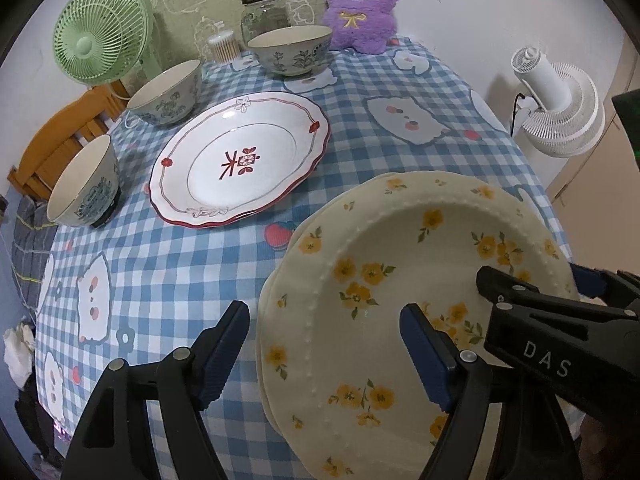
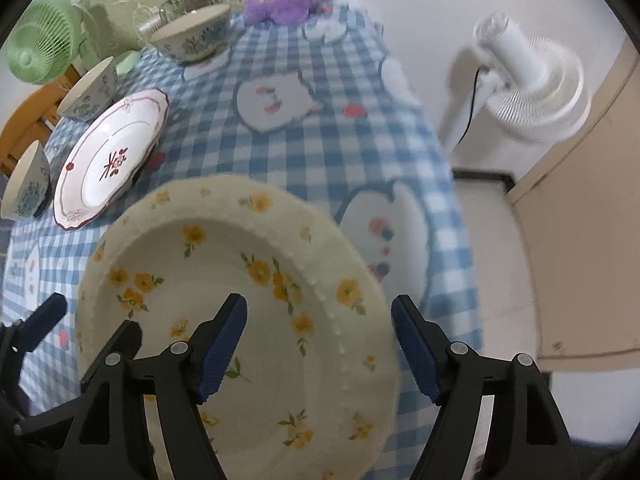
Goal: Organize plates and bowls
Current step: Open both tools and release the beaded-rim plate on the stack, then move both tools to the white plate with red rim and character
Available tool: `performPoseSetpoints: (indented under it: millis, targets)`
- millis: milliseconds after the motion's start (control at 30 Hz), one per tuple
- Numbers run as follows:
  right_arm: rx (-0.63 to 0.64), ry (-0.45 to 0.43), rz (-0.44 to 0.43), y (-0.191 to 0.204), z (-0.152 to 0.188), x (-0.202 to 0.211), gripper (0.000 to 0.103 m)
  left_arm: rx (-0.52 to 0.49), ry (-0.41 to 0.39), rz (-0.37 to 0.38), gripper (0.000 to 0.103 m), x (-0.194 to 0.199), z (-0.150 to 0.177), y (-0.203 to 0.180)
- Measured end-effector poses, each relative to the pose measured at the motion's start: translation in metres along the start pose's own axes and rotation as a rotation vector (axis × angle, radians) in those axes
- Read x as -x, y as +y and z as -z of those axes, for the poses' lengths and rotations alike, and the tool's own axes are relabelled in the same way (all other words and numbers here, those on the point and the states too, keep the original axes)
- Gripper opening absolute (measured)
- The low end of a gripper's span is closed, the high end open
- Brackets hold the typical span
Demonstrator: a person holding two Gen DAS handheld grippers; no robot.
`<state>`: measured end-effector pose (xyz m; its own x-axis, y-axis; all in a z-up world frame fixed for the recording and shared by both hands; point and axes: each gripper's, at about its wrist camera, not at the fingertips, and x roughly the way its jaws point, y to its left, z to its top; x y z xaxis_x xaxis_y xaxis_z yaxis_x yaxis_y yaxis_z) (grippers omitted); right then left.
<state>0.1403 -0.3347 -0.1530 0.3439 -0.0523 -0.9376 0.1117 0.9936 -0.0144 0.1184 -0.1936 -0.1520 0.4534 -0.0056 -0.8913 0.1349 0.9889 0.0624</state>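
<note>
Two cream plates (image 1: 400,280), yellow-flowered, stacked at the table's (image 1: 168,272) near edge. Left gripper (image 1: 324,356) and right gripper (image 2: 318,350): jaws spread wide astride opposite rims, pads clear. Red-trimmed plate (image 1: 240,160) beyond; three bowls (image 1: 290,50) along the far side.

Left gripper (image 1: 324,354) and right gripper (image 2: 318,346) point steeply down, jaws apart.

- A home dining spot: a table (image 1: 168,264) under a blue checked cloth with cartoon animals.
- At its far edge, a purple plush toy (image 1: 362,8), a glass jar (image 1: 264,16) and a green fan (image 1: 102,36).
- A white standing fan (image 2: 528,92) beside its right edge.
- A wooden chair (image 1: 60,136) at its left edge.
</note>
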Motion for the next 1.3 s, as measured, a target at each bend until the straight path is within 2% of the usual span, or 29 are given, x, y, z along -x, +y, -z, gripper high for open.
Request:
performPoseSetpoints:
  millis: [300,500,767,1067,1300]
  targets:
    - [-0.020,-0.037,-0.014,0.013,-0.014,0.049,0.078,0.019,-0.056,0.029,0.080,0.034,-0.013,0.025]
    - [-0.032,-0.112,-0.015,0.030,-0.019,0.091,0.078,0.039,-0.106,0.035,0.080,0.063,-0.025,0.049]
    - [0.020,-0.179,-0.025,0.060,-0.028,0.124,0.078,0.047,-0.163,0.039,0.083,0.093,-0.031,0.067]
    - [0.088,-0.228,-0.057,0.077,-0.048,0.132,0.078,0.106,-0.178,0.027,0.083,0.101,-0.045,0.085]
    - [0.150,-0.202,-0.131,0.087,-0.065,0.113,0.078,0.163,-0.147,-0.009,0.083,0.084,-0.055,0.091]
